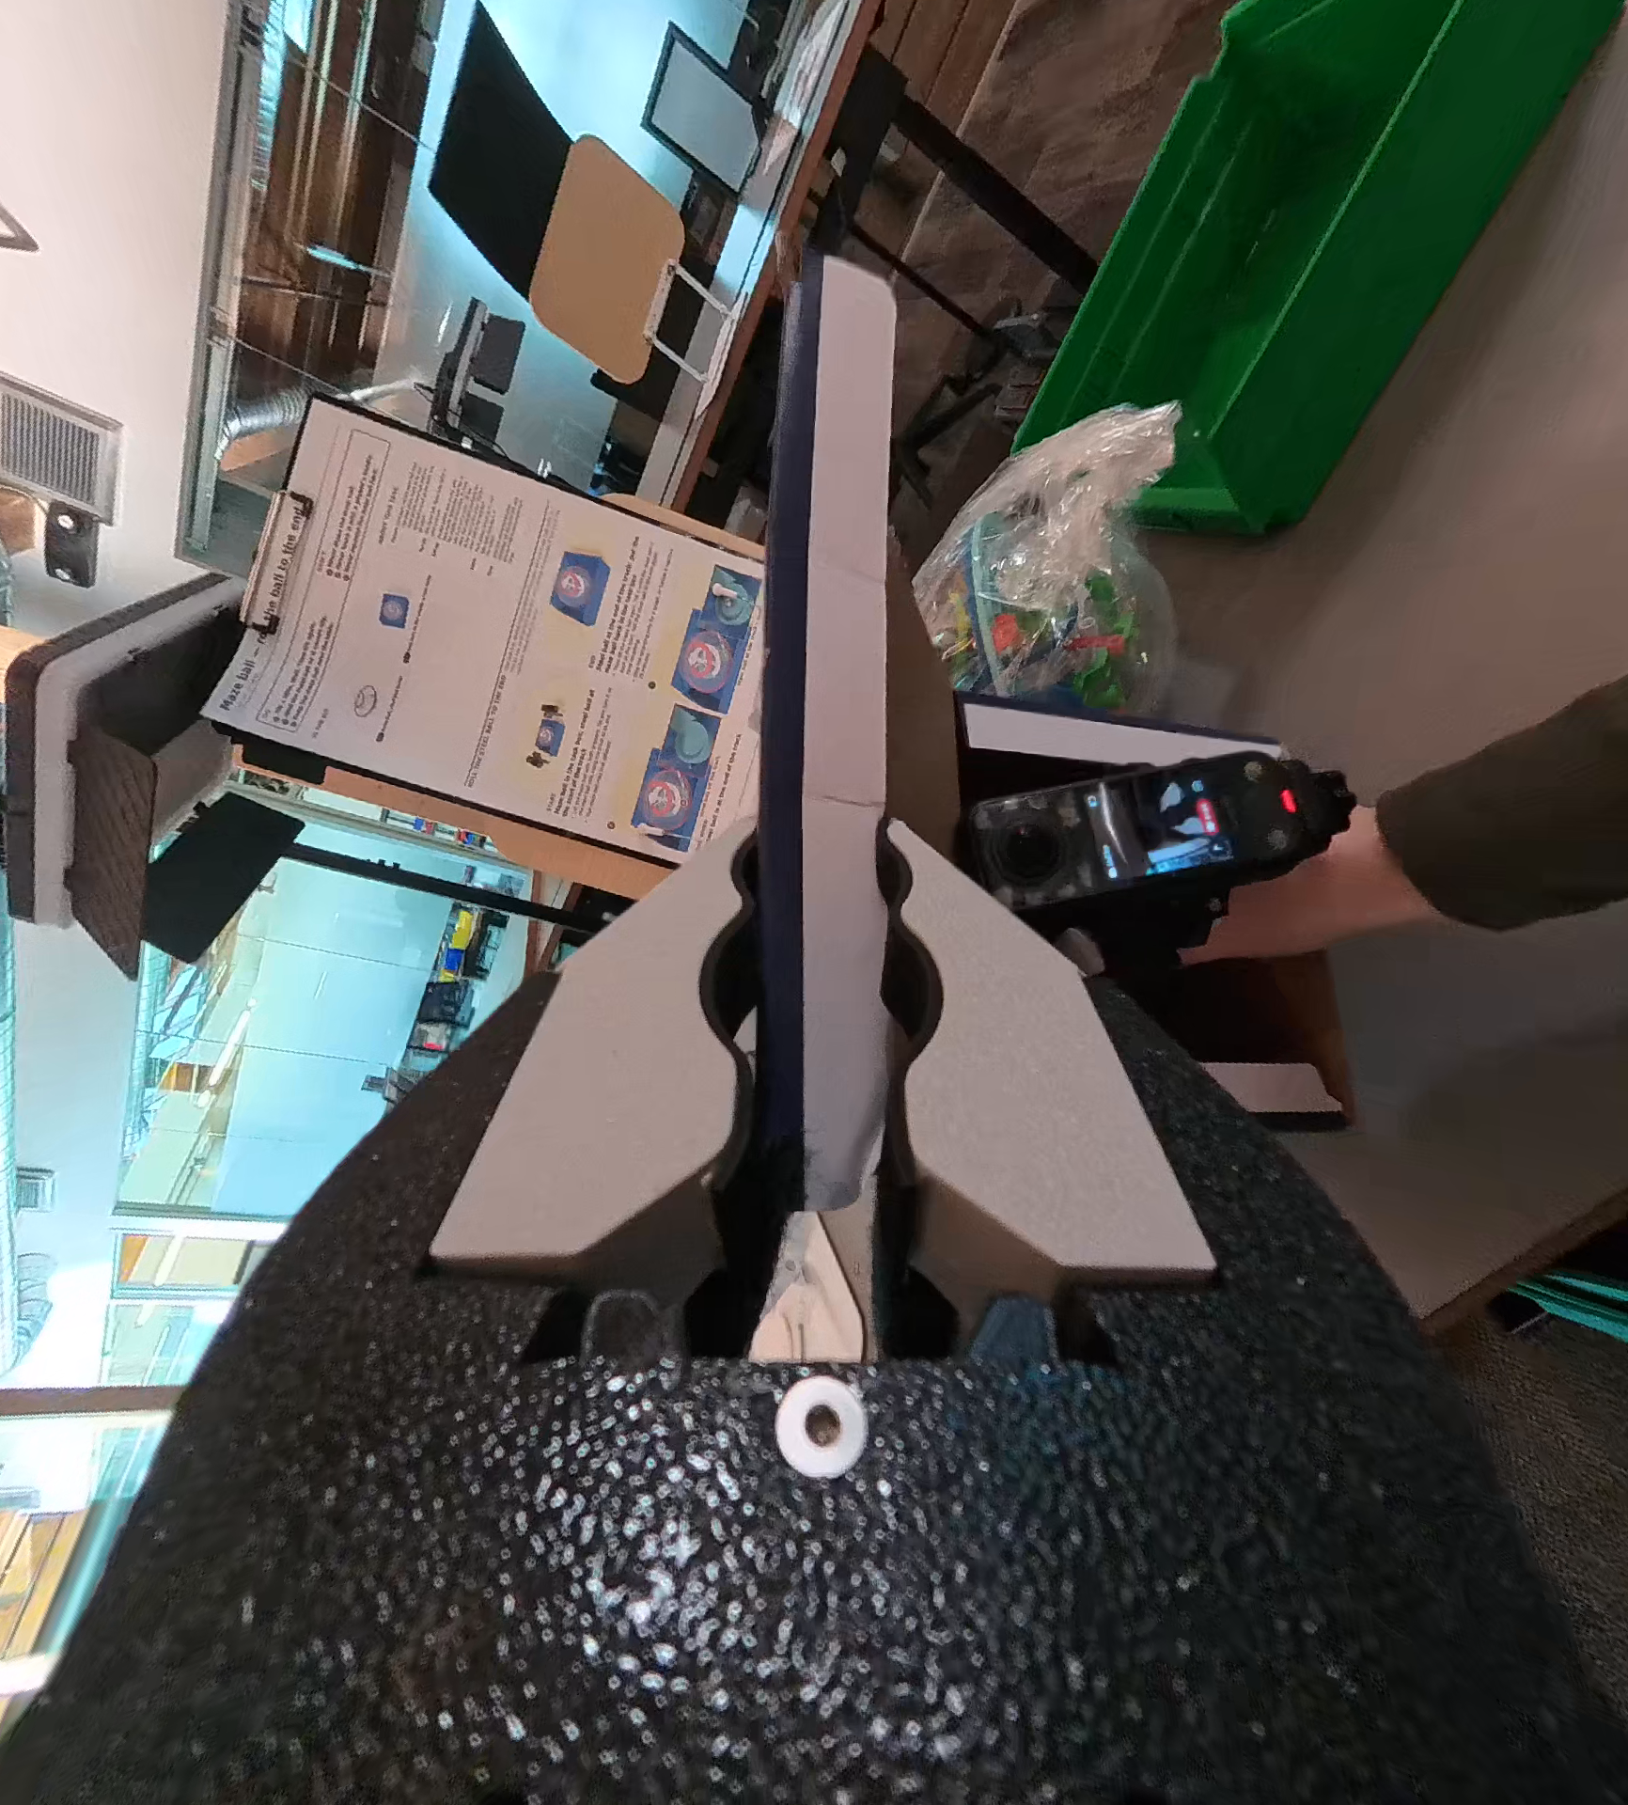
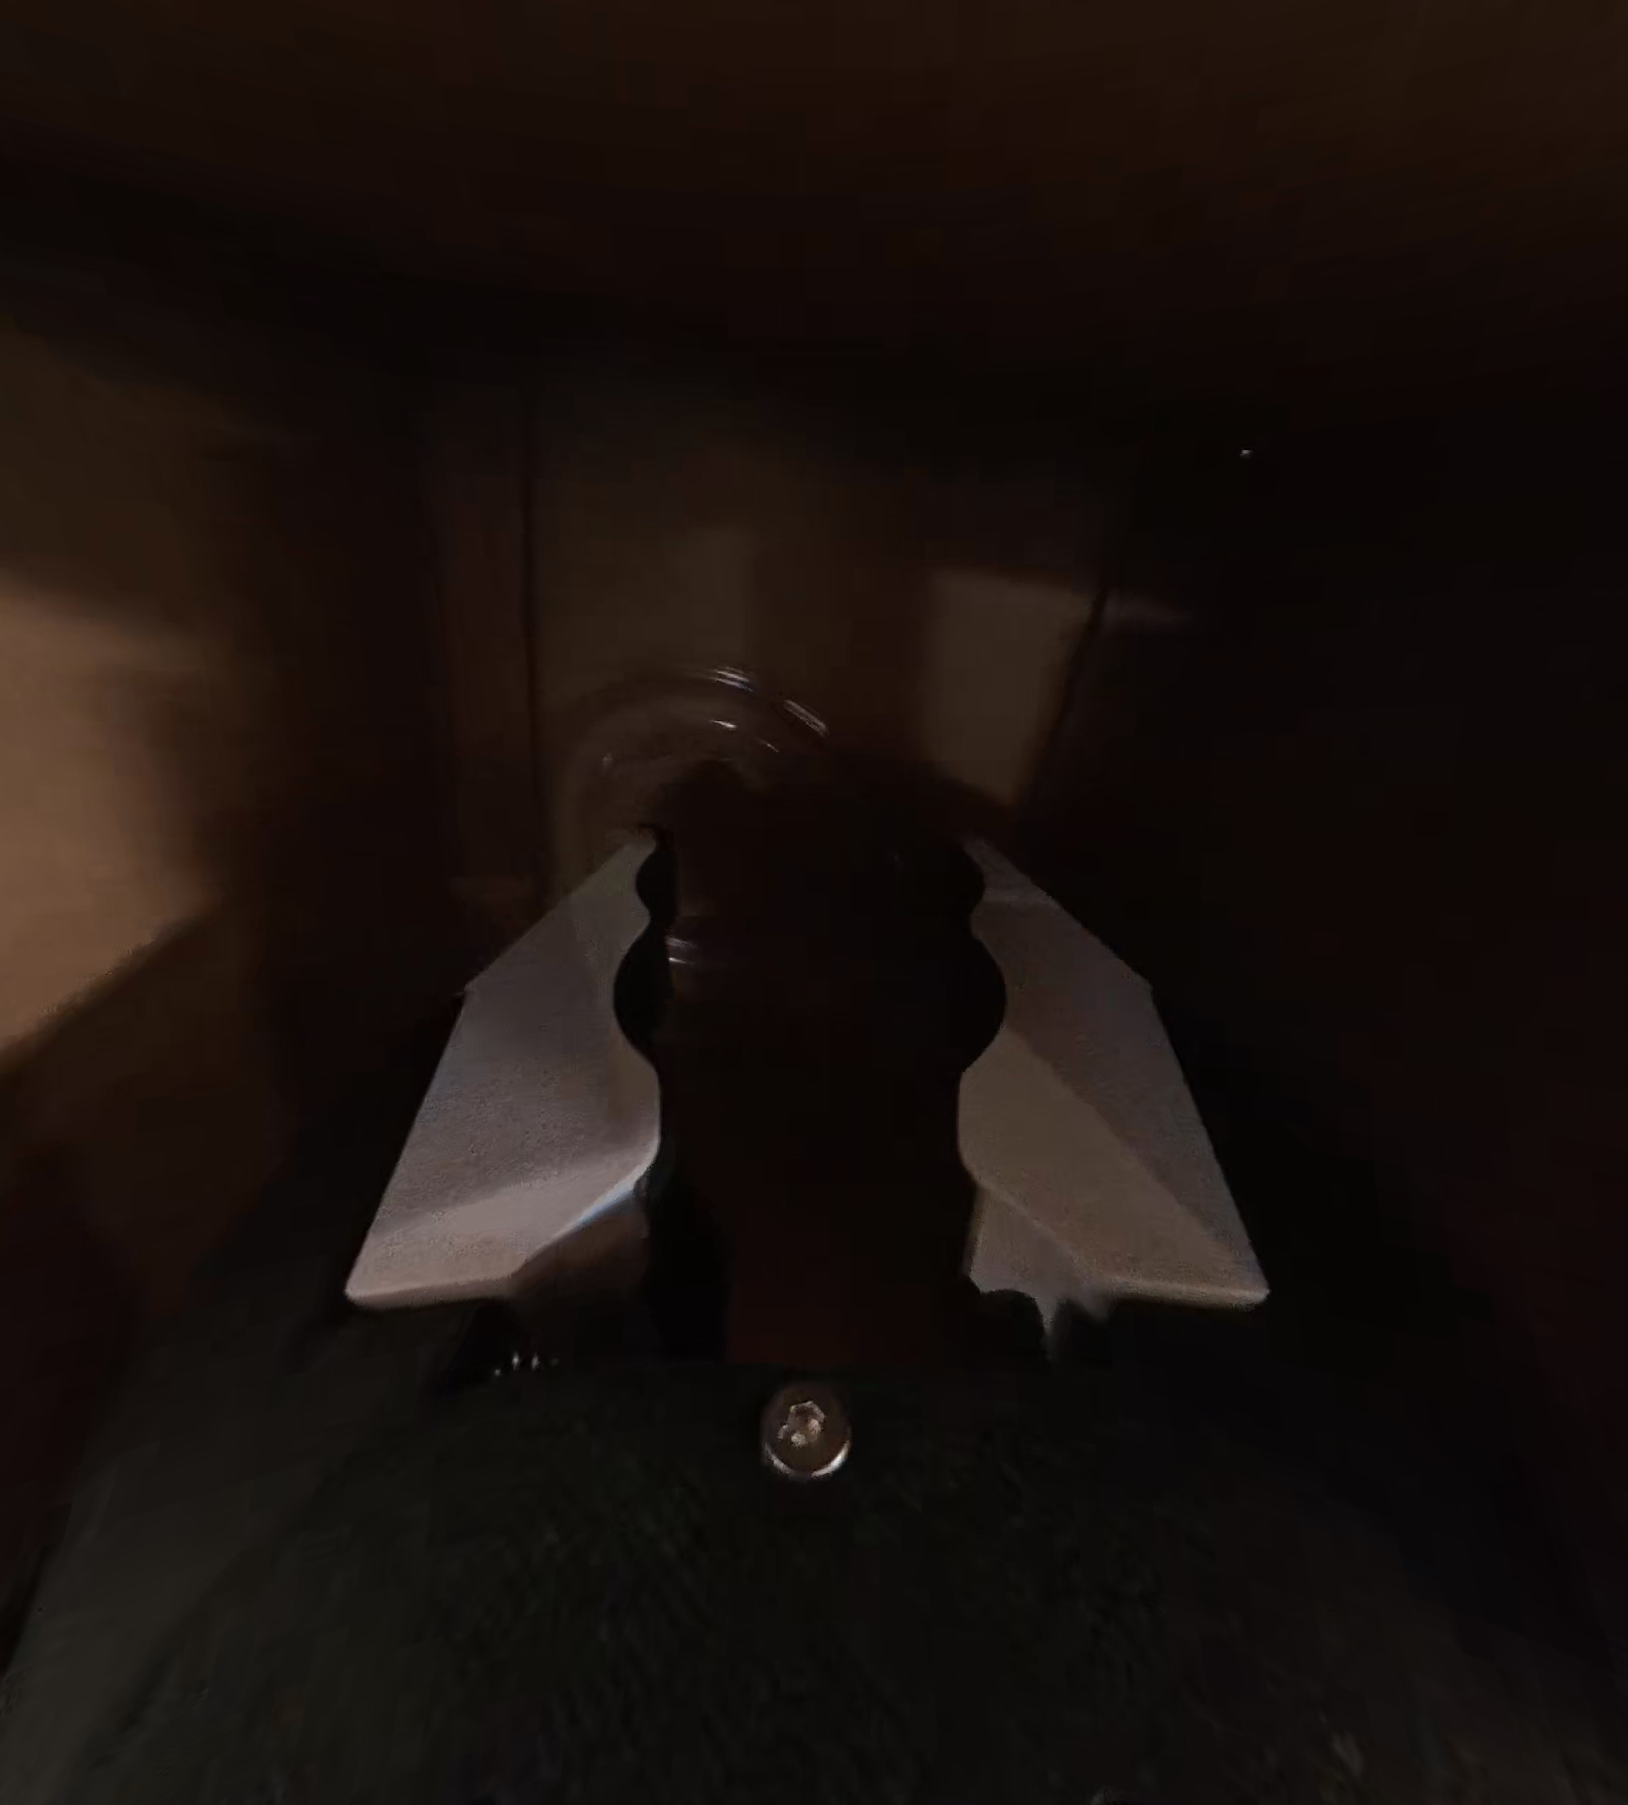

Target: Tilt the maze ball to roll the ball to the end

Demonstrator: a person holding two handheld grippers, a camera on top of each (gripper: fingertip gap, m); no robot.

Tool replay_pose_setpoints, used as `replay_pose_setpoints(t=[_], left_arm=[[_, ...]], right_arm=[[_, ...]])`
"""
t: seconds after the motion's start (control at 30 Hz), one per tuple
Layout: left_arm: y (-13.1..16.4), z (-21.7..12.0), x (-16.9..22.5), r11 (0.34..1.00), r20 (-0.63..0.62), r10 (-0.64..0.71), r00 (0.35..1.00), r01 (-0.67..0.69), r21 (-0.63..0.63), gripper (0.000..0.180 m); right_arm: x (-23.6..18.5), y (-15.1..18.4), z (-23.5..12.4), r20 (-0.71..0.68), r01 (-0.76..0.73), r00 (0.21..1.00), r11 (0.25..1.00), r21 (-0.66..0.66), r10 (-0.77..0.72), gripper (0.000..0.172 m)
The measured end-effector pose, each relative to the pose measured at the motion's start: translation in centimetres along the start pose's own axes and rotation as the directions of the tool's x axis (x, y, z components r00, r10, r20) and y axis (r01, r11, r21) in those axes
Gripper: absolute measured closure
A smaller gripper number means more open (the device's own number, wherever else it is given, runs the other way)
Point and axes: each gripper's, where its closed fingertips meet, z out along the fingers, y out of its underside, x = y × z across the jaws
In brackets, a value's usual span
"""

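Left wrist view: biggest thing is the green bin (image 1: 1298,254) far right on the table (image 1: 1523,606), then the clipboard (image 1: 498,625) with an instruction sheet, then the box flap (image 1: 834,606) your left gripper (image 1: 815,860) is pinching edge-on, white face one side, dark blue the other, both pads hard against it. Your right hand (image 1: 1318,899) has the right gripper (image 1: 1142,830) pushed down into the box behind that flap. A plastic-wrapped maze ball (image 1: 1054,586) sits on the table past the box, untouched. Right wrist view is nearly black: the right gripper is inside the box, jaws apart around a dark shape, with a clear rounded dome (image 2: 693,733) just ahead; I can't tell if the pads touch anything. Risks, my read: the flap is thin card, so twisting will crease or tear it, and you're grabbing blind in there, so the dome may slip or roll.
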Motion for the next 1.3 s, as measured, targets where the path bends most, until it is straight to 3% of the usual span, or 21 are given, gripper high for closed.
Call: replay_pose_setpoints(t=[0.03, 0.27, 0.37, 0.57, 0.7, 0.8, 0.9, 1.3], left_arm=[[0.2, 0.3, -0.2, 1.000, 0.000, -0.005, 1.000, 0.005, -0.006, 0.163], [2.0, 2.0, -2.7, 0.998, 0.045, -0.048, 0.998, 0.050, -0.042, 0.163], [3.2, 2.3, -4.5, 0.995, 0.085, -0.083, 0.993, 0.088, -0.057, 0.163], [4.5, 3.0, -5.3, 0.986, 0.048, -0.160, 0.986, 0.162, -0.048, 0.162], [5.8, 3.3, -6.2, 0.969, 0.025, -0.244, 0.969, 0.245, -0.042, 0.162], [7.3, 2.7, -8.6, 0.966, 0.154, -0.241, 0.958, 0.252, -0.053, 0.163], [7.1, 2.5, -7.6, 0.952, 0.048, -0.304, 0.952, 0.305, -0.022, 0.163], [4.7, 2.2, -4.3, 0.990, 0.074, -0.138, 0.988, 0.137, 0.021, 0.162]], right_arm=[[0.2, 0.0, 0.5, -0.014, 0.010, 1.000, 1.000, 0.001, -0.010, 0.117], [-1.0, -0.9, 2.7, 0.093, -0.008, 0.996, 1.000, 0.015, 0.006, 0.114], [-1.2, -2.0, 2.2, 0.103, 0.002, 0.995, 0.993, 0.117, -0.015, 0.117], [-2.0, -2.6, 1.5, 0.124, -0.018, 0.992, 0.971, 0.239, -0.012, 0.119], [-1.5, -3.3, 0.3, 0.066, 0.003, 0.997, 0.940, 0.342, -0.027, 0.123], [-1.2, -1.2, 1.0, 0.041, 0.017, 0.999, 0.961, 0.275, -0.029, 0.119], [-1.4, 0.7, 1.6, 0.050, 0.011, 0.998, 0.969, 0.247, -0.024, 0.117], [-2.0, 2.5, 1.6, 0.090, -0.057, 0.995, 0.986, 0.158, 0.043, 0.126]])
